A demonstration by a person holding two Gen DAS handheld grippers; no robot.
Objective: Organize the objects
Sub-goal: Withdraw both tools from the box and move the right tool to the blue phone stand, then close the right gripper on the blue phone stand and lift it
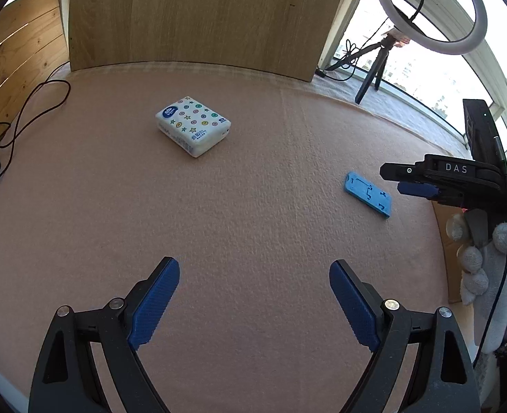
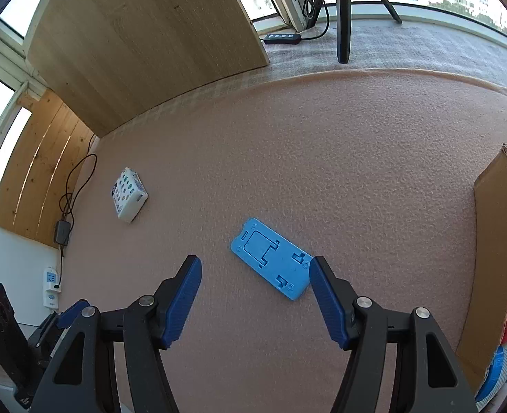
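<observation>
Position of the blue plastic plate [image 2: 272, 260] is what decides the coming move: it lies flat on the pink surface [image 2: 356, 158], just ahead of the right hand-held gripper [image 2: 255, 266], its long axis set diagonally, the near end close beside the right fingertip. Both jaws are spread wide and nothing is held. The left hand-held gripper [image 1: 253, 270], equally open and empty, is pointed toward the tissue pack [image 1: 192, 125], which is well apart from it. A cardboard box [image 2: 494, 241] is seen at the right, probably the destination.
</observation>
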